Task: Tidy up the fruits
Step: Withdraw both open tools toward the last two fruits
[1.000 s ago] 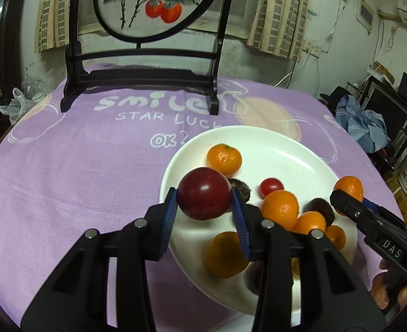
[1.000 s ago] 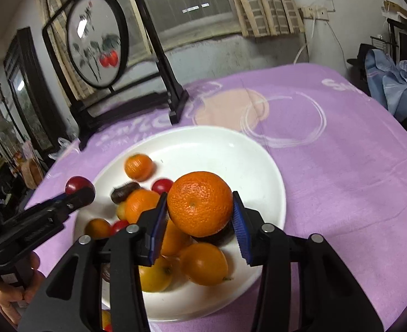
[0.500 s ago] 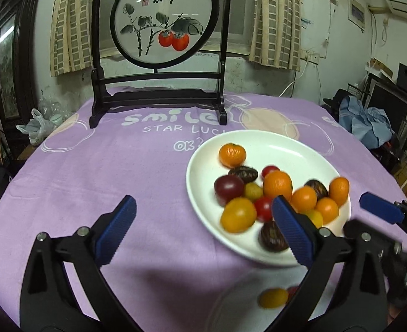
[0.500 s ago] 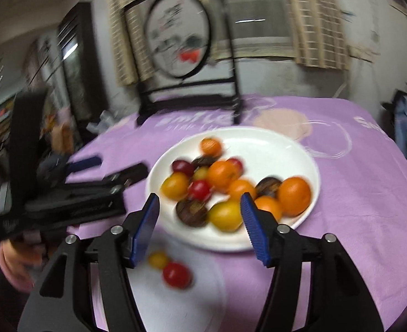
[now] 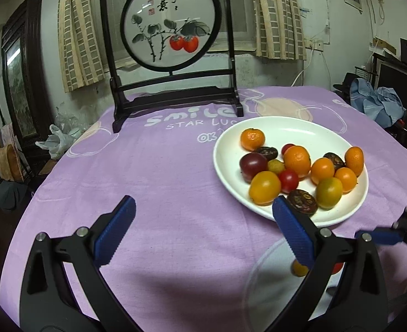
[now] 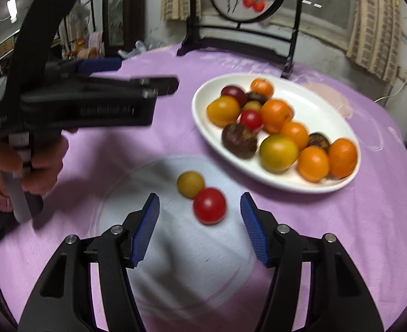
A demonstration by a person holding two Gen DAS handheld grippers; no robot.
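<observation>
A white plate [image 5: 294, 130] [image 6: 322, 105] on the purple cloth holds several oranges, tomatoes and dark fruits. A red tomato [image 6: 209, 205] and a yellow tomato [image 6: 190, 184] lie on the cloth in front of the plate, touching each other. My right gripper [image 6: 199, 228] is open and empty, its jaws either side of and just short of the red tomato. My left gripper [image 5: 203, 231] is open and empty, low over the cloth left of the plate; it also shows in the right wrist view [image 6: 148, 85]. The yellow tomato [image 5: 299, 268] shows partly behind my left gripper's right finger.
A dark wooden stand with a round painted screen [image 5: 171, 27] stands at the far side of the round table. The right gripper's blue tip [image 5: 380, 236] enters at the right. Clothes [image 5: 377, 102] and clutter lie beyond the table edges.
Both grippers let go of their fruit onto the plate, opened and pulled back. The right gripper has swung left and down towards the two loose tomatoes.
</observation>
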